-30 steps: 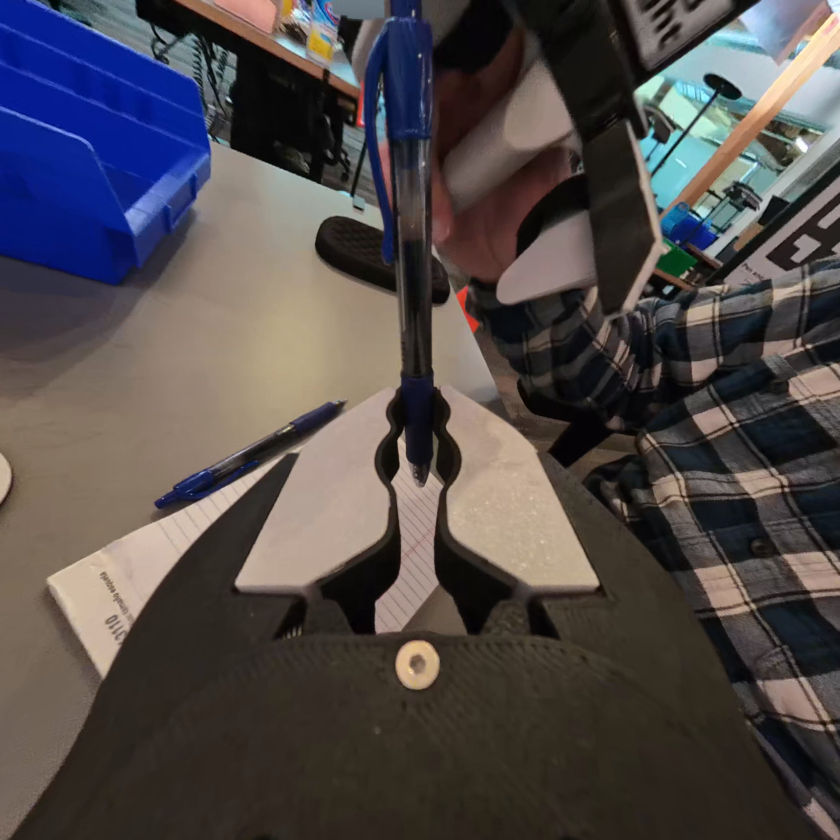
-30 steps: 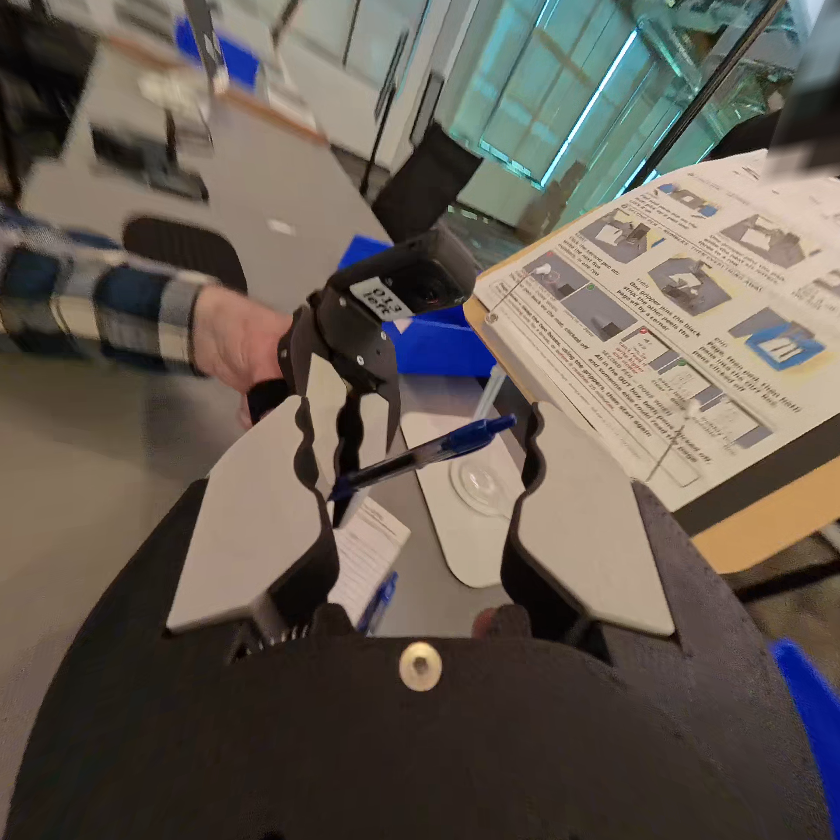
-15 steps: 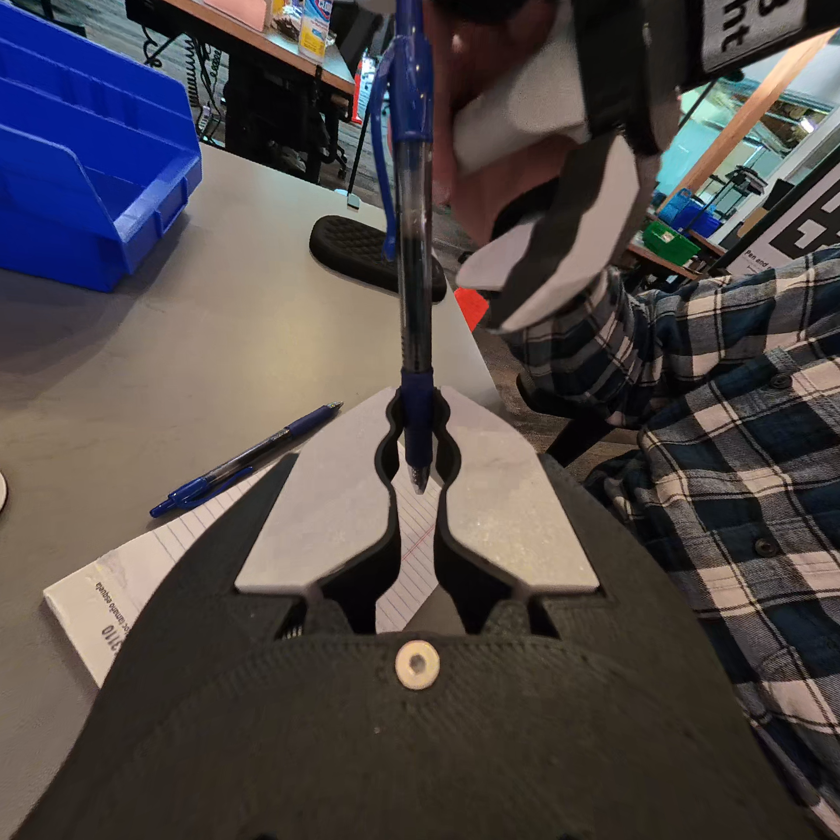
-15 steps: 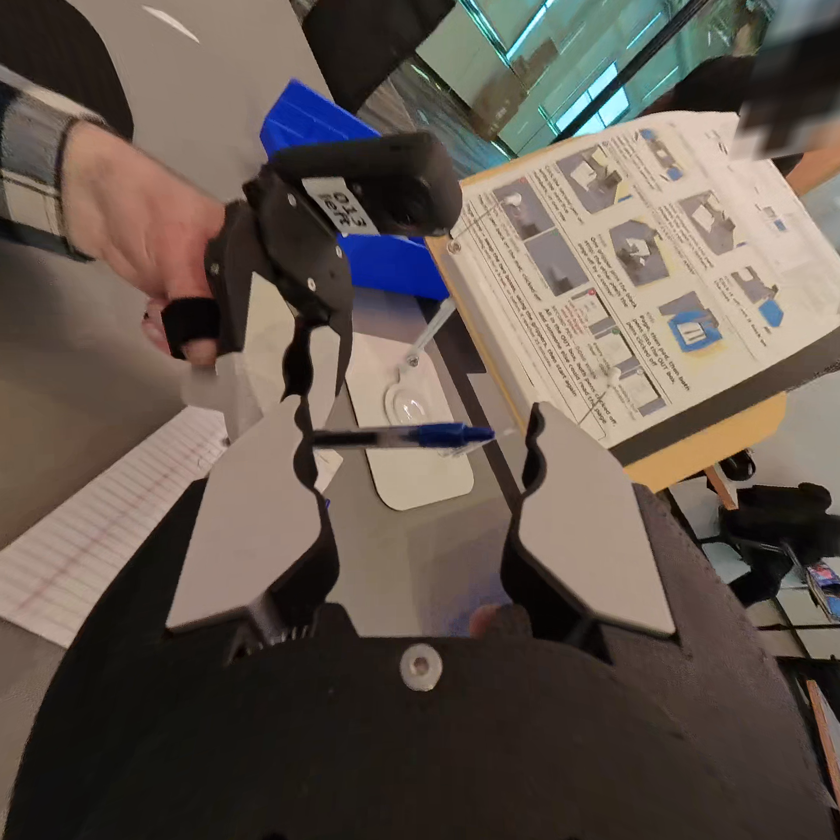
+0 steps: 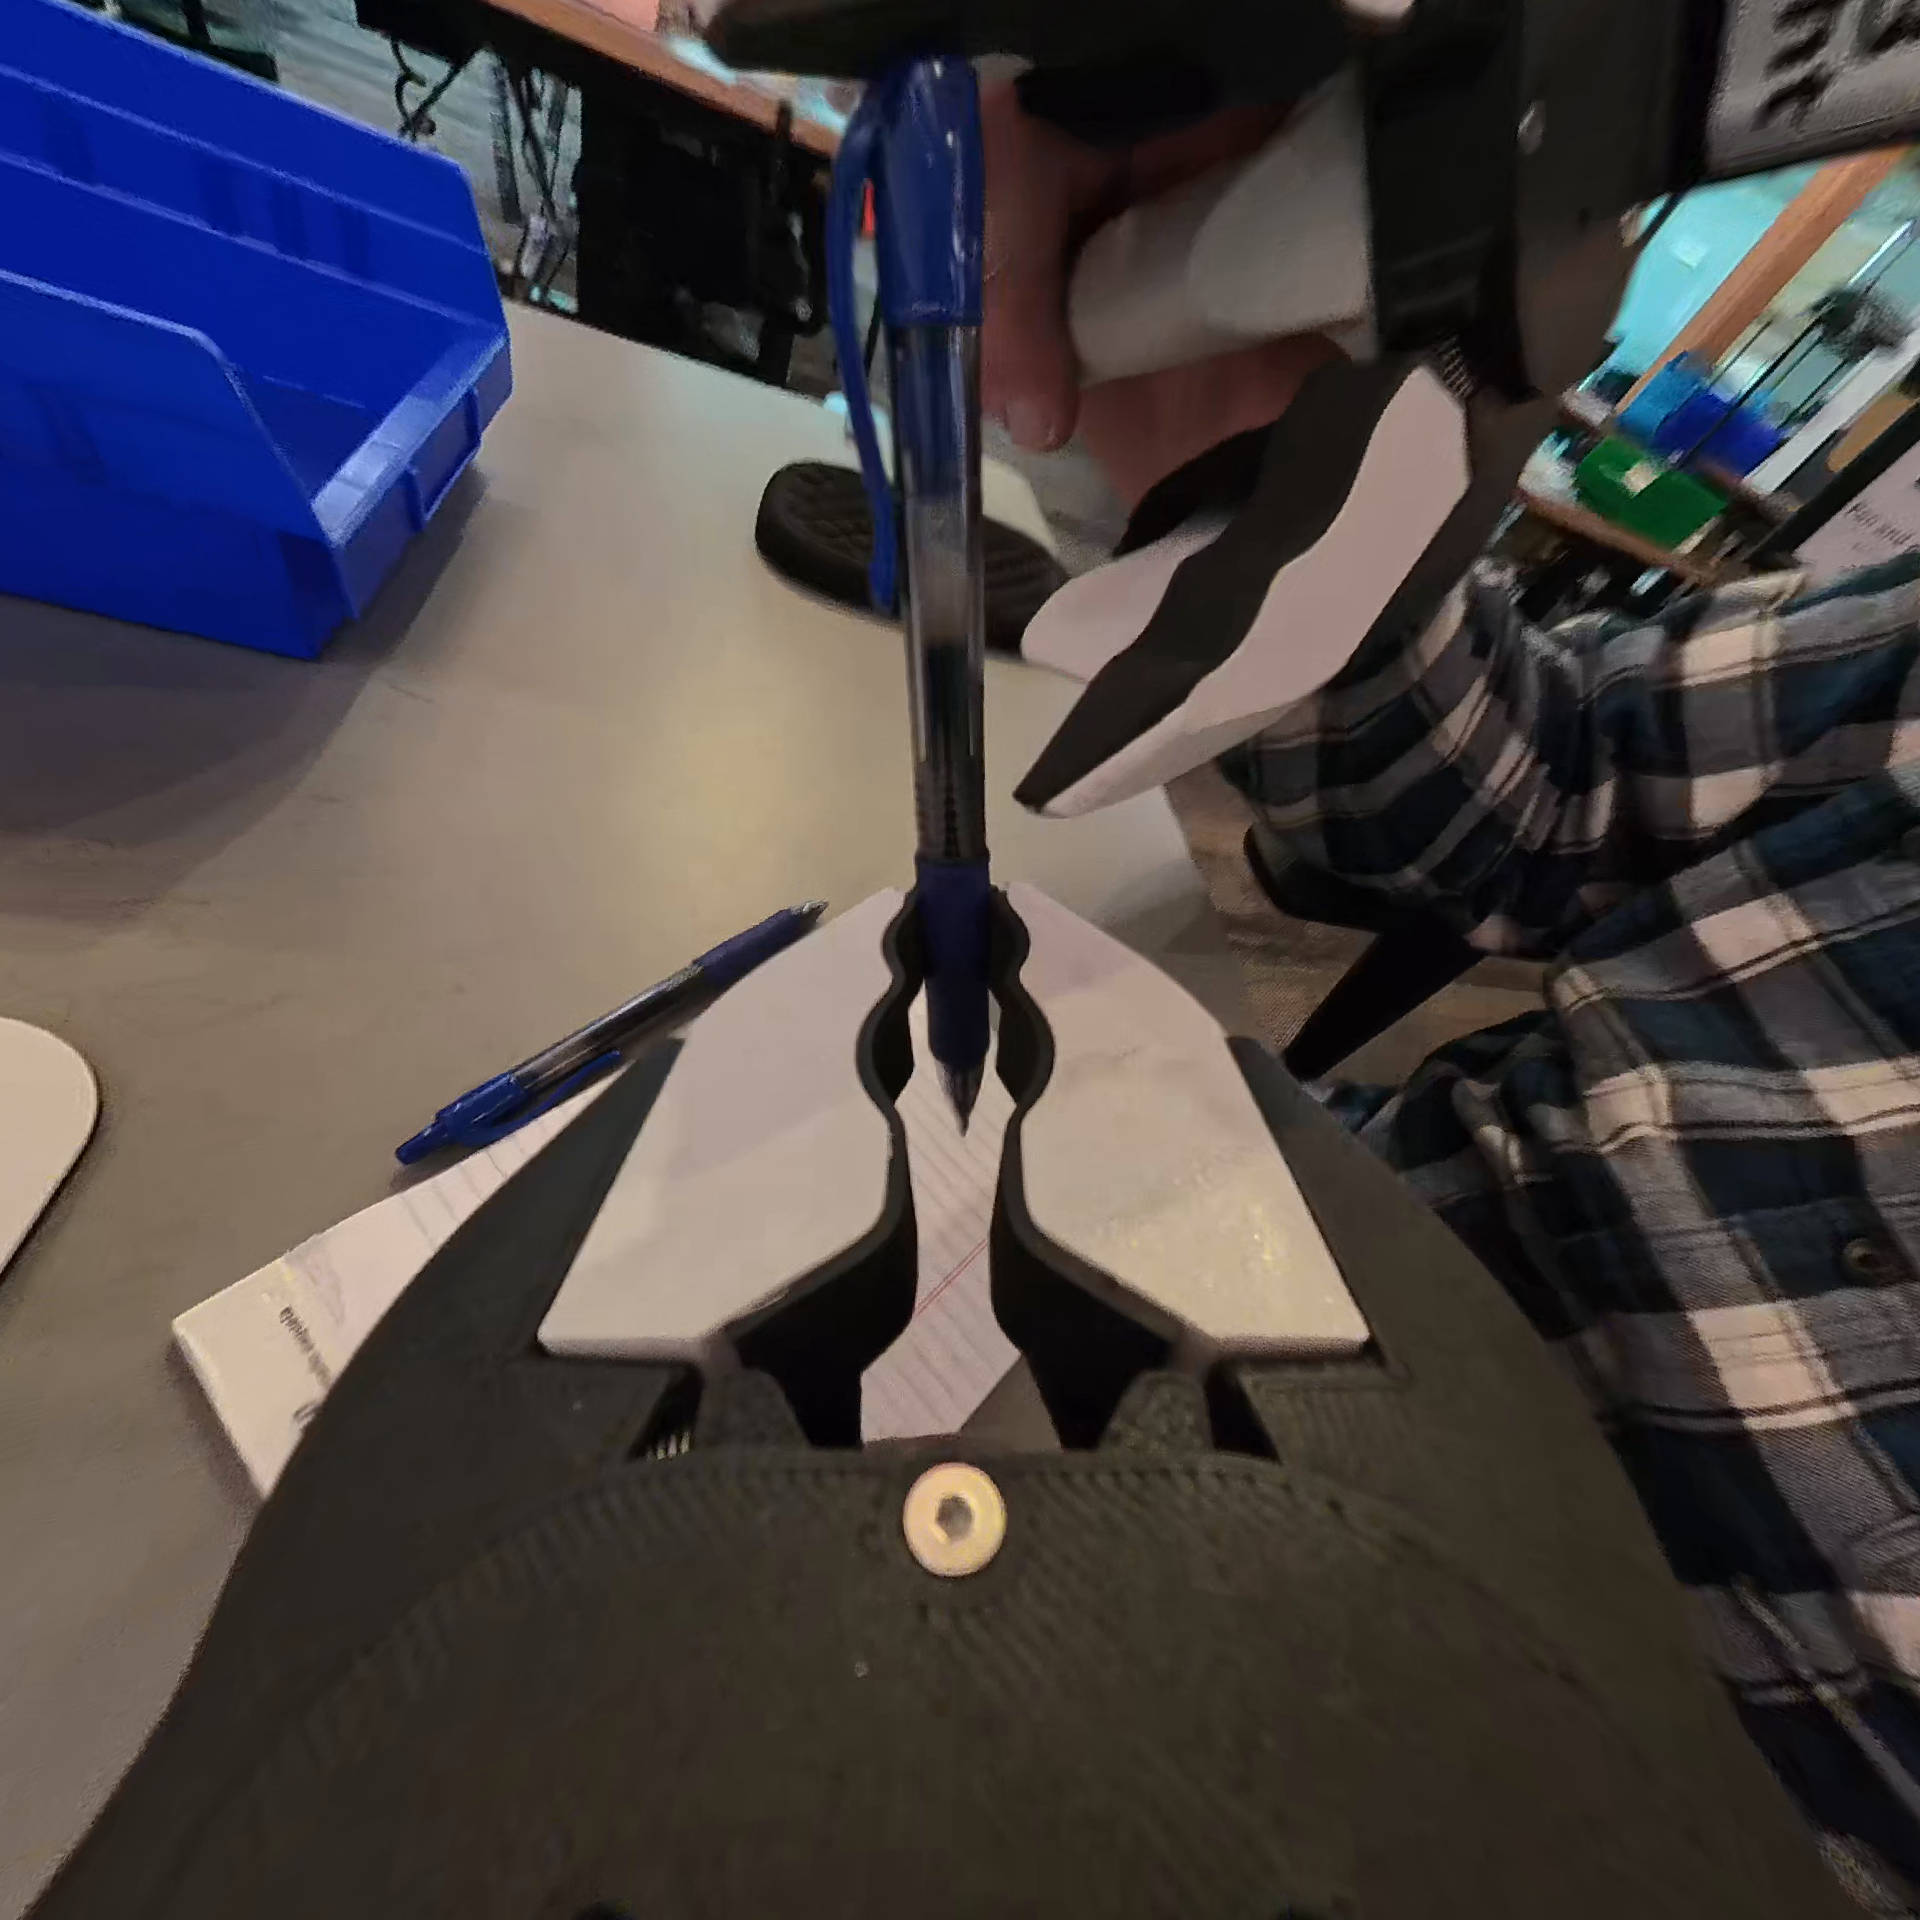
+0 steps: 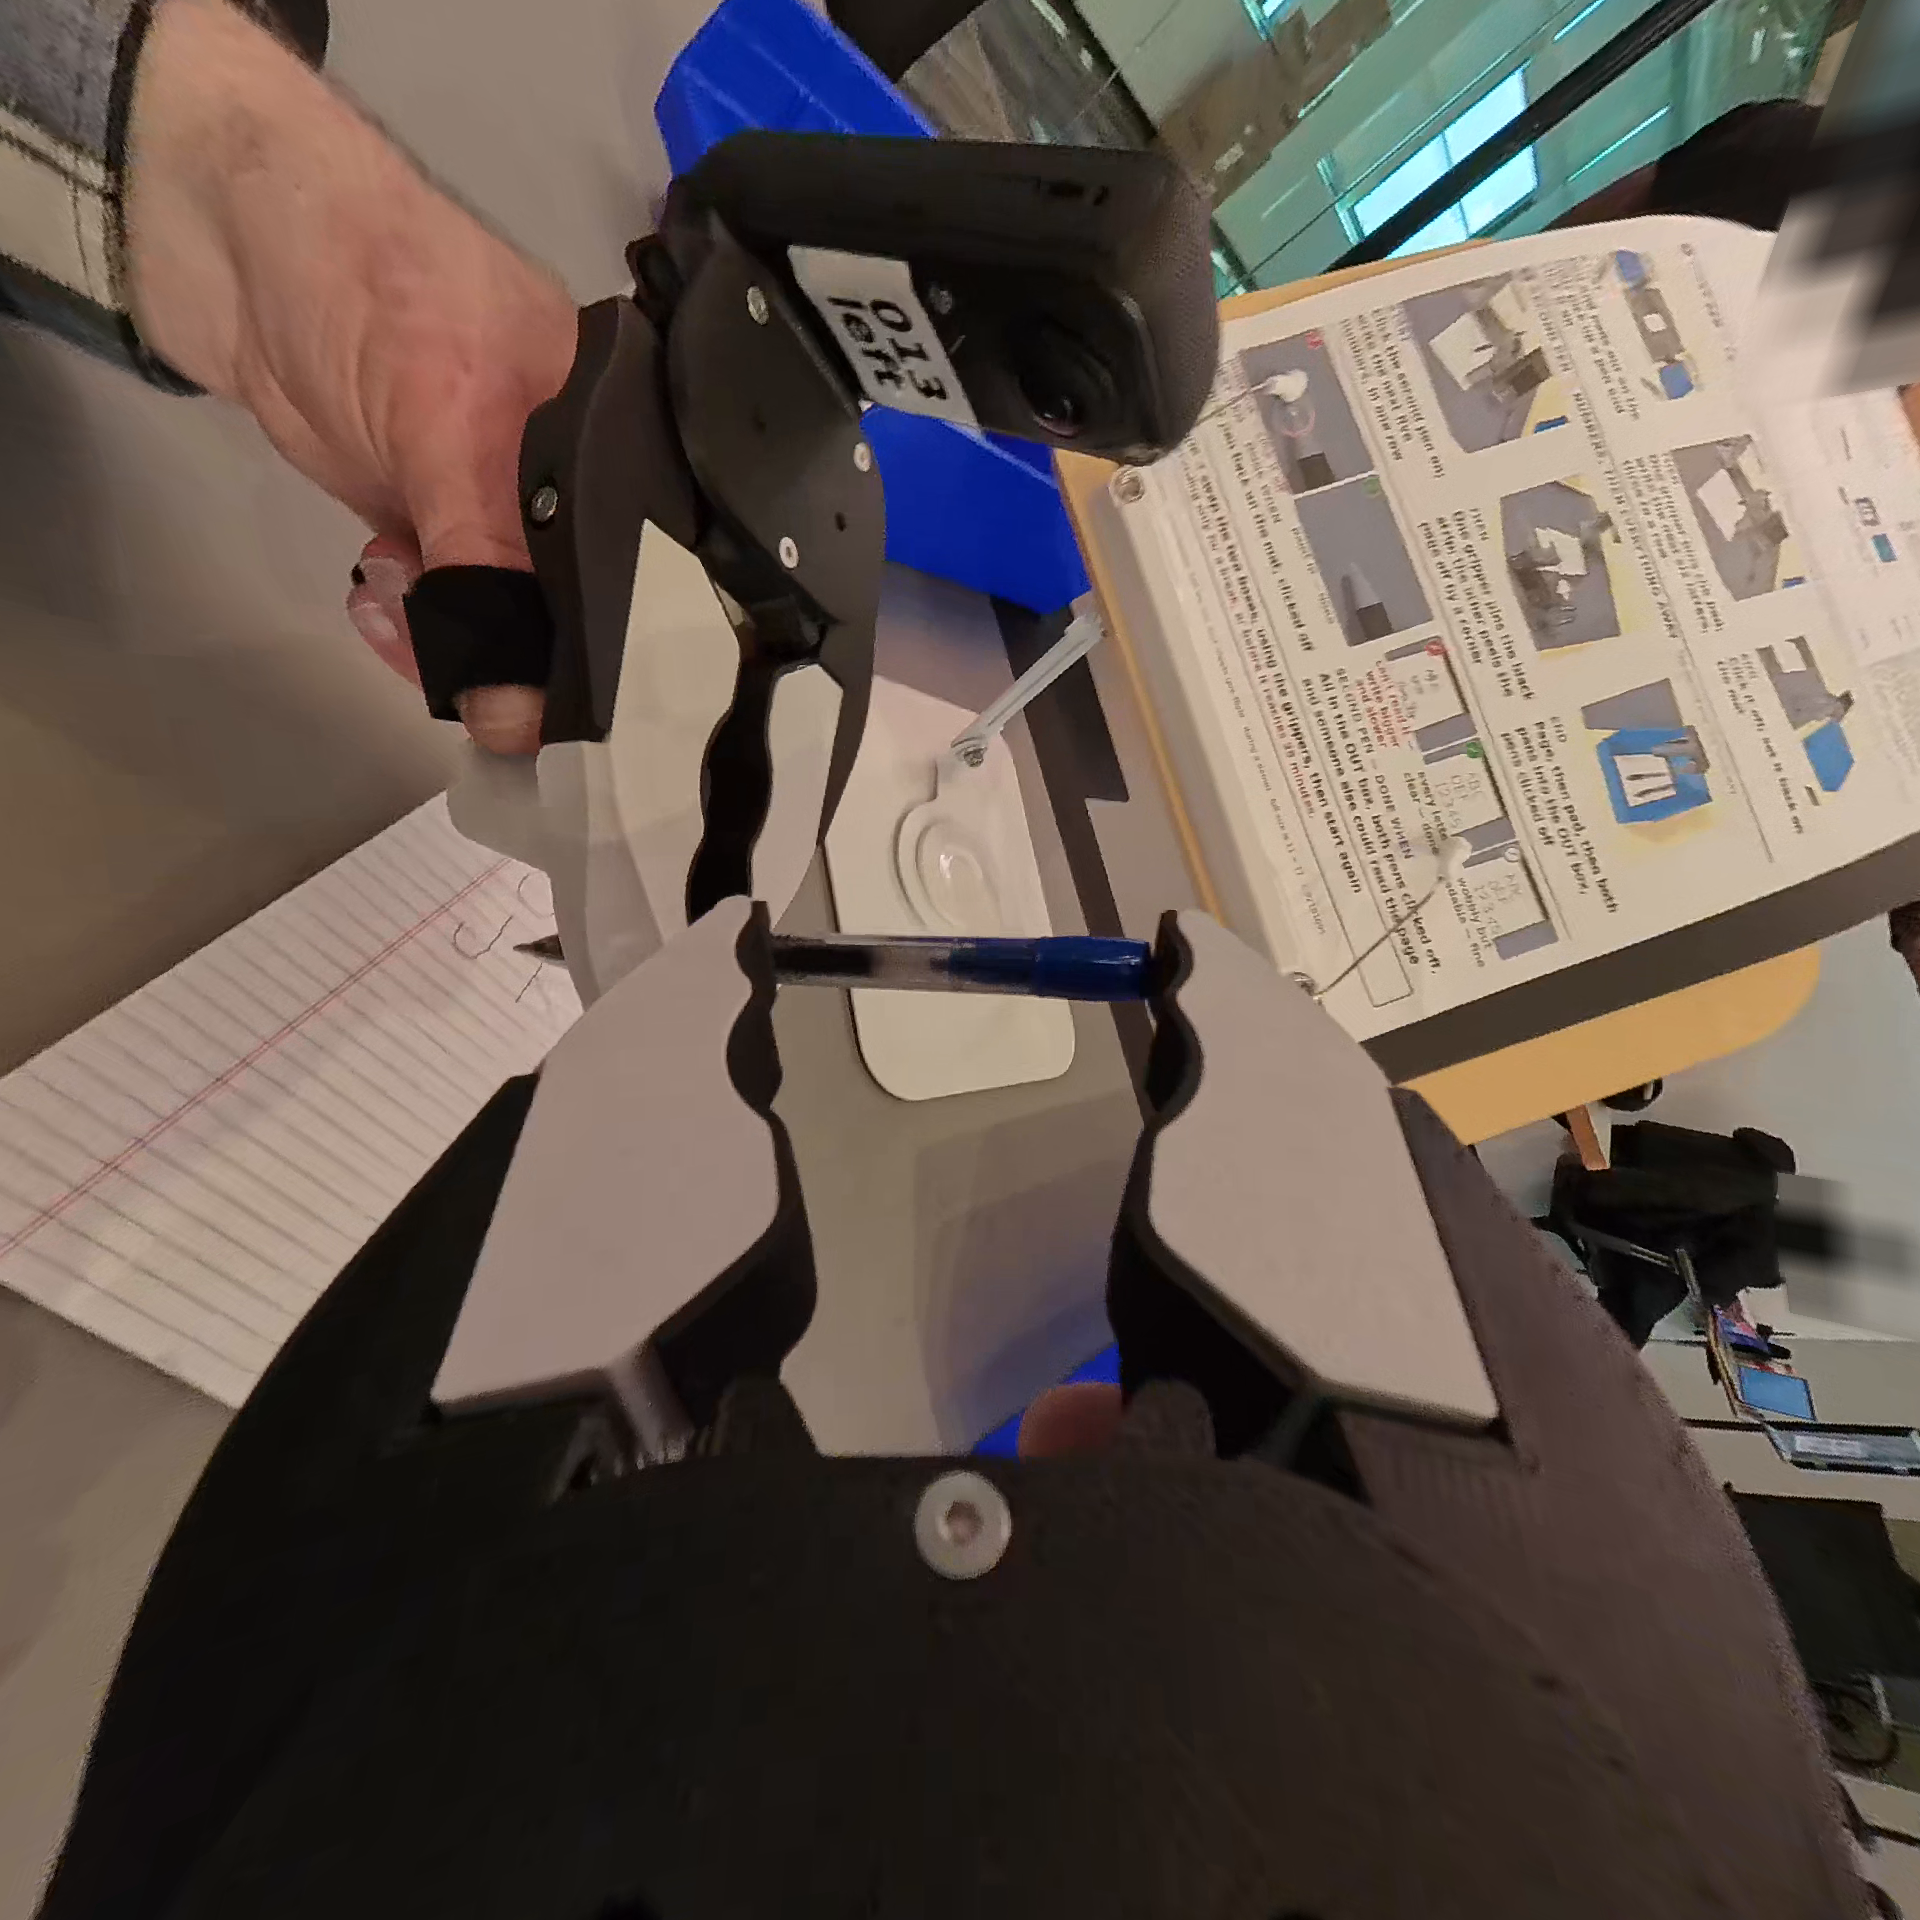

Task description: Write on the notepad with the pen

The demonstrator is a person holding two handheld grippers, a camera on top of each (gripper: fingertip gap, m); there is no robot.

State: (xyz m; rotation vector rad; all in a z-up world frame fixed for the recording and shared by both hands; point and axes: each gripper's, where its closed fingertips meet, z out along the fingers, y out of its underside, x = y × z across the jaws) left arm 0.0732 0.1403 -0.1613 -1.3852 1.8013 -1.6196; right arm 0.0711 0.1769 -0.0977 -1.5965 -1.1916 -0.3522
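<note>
And the right gripper point(image 6: 958, 940) has swung in. A moment ago it stood off to the side, tongs wide; now it has turned to straddle the pen point(image 5: 940, 623) end to end, and the tongs have visibly drawn closer, though they are spread rather than clamped. One fingertip point(image 6: 1169, 951) sits right at the blue button end; the barrel runs past the other fingertip. No squeeze can be confirmed.

The left gripper point(image 5: 954, 914) hasn't budged: its tongs are pinching the pen's dark blue rubber grip, barrel standing up away from the camera, point aimed at the notepad point(image 6: 208, 1091). The right wrist view shows the tip point(image 6: 540, 945) at the lined page beside a few strokes already laid down; contact can't be judged.

What it means: this looks like a click or a steadying of the pen's top end, not a handover, so the writing is likely paused or only just begun.

Around them, a plain grey table point(image 5: 364, 779), with a second blue pen point(image 5: 613, 1039) lying just beside the pad's edge. A blue bin point(image 5: 208, 364) sits well back, a black ribbed rest point(image 5: 821, 530) at the far edge, a white mat with a clear dome point(image 6: 956, 904), and an illustrated instruction sheet point(image 6: 1507, 623) propped on a wooden board. Plaid sleeve point(image 5: 1662, 1039) alongside, glass walls and cluttered desks beyond
</note>
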